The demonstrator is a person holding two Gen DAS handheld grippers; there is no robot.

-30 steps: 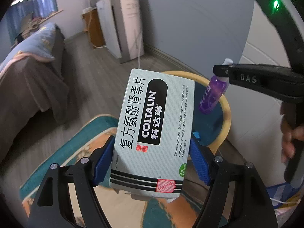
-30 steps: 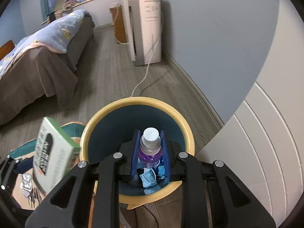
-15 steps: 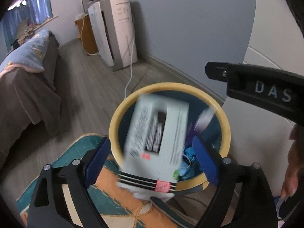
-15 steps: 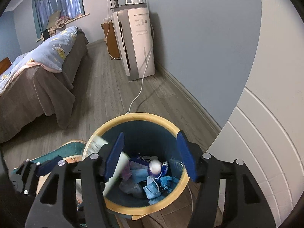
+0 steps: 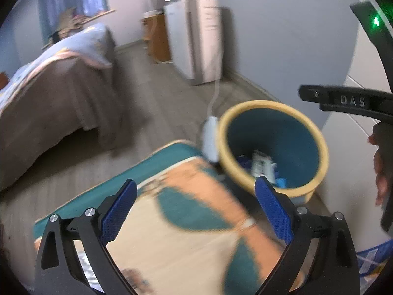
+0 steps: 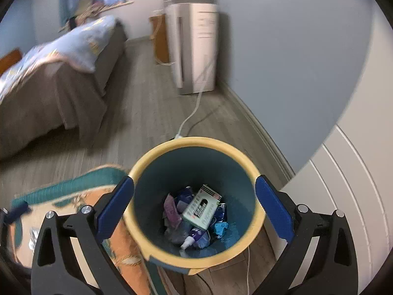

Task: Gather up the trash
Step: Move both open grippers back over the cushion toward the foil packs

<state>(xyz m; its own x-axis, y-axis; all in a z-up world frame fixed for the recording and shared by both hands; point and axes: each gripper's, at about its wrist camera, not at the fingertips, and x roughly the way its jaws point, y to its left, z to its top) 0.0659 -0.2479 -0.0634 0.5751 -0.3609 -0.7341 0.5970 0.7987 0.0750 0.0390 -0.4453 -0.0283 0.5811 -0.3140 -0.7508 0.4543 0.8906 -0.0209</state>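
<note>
A teal trash bin with a yellow rim stands on the floor by the wall; it also shows in the left wrist view. Inside lie the pale green medicine box, also seen in the left wrist view, the purple bottle and several wrappers. My right gripper is open and empty above the bin. My left gripper is open and empty over the rug, left of the bin.
An orange and teal rug lies left of the bin. A bed stands at the left. A white appliance with a cord stands against the blue wall. A white panelled door is at the right.
Both grippers opened. The medicine box and the purple bottle dropped into the bin. My left gripper swung left, away from the bin.
</note>
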